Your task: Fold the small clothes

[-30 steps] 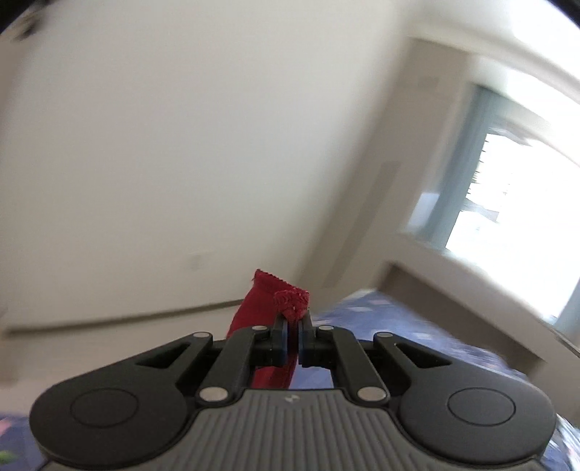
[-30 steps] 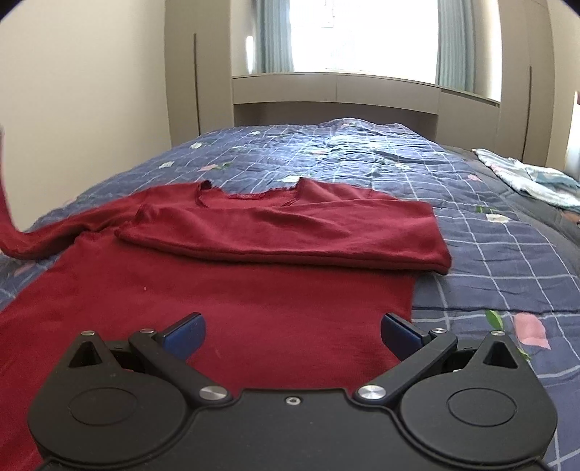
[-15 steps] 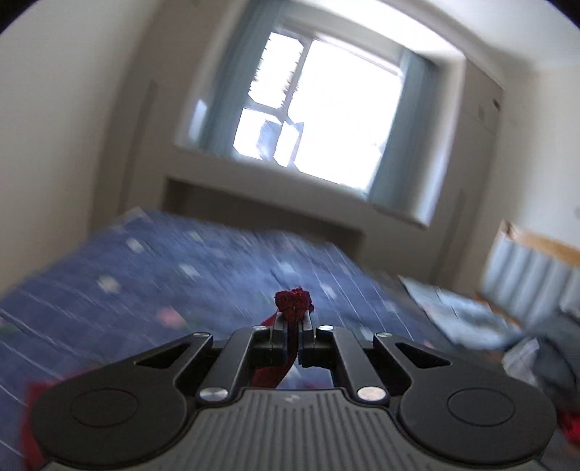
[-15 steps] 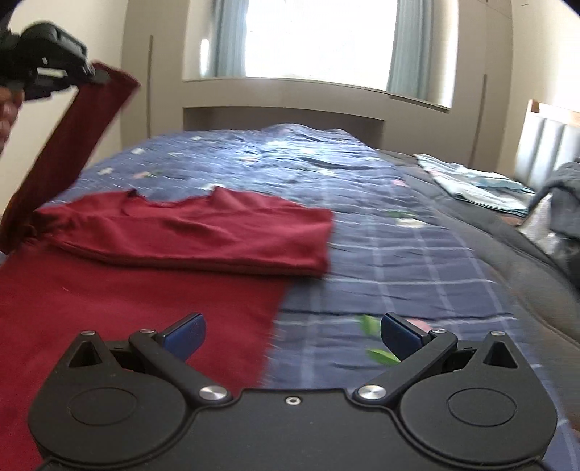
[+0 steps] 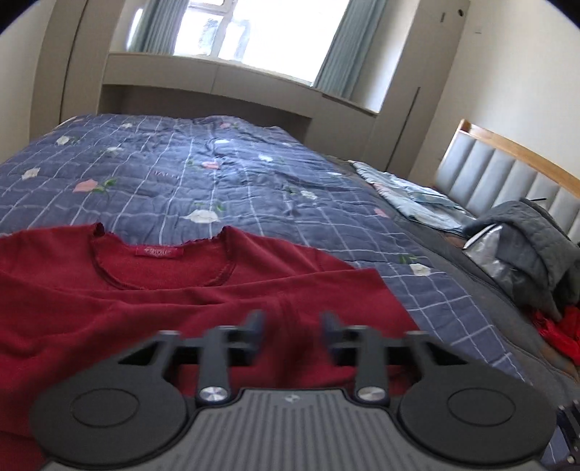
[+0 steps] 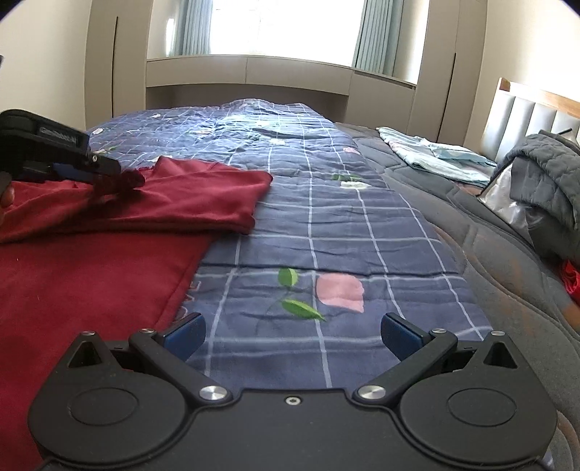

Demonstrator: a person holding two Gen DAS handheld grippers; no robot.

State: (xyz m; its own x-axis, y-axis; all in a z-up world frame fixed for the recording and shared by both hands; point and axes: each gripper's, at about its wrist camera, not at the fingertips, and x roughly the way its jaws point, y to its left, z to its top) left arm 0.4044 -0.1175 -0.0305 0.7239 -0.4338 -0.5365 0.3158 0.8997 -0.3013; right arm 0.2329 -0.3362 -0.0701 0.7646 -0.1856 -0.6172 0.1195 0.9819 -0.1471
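While the dark red knitted sweater [image 5: 152, 311] lay near the quilt's left edge, sleeves folded across, my left gripper [image 5: 291, 326] hung just above them, jaws apart, empty. The right gripper [image 6: 291, 335] gaped over bare blue checked quilt [image 6: 326, 224]. Pulling away carelessly could snag and undo that sleeve.

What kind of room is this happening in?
Most likely a home bedroom: a bed with a blue floral quilt, a padded headboard on the right, and a curtained window beyond. A red sweater lies spread on the quilt.
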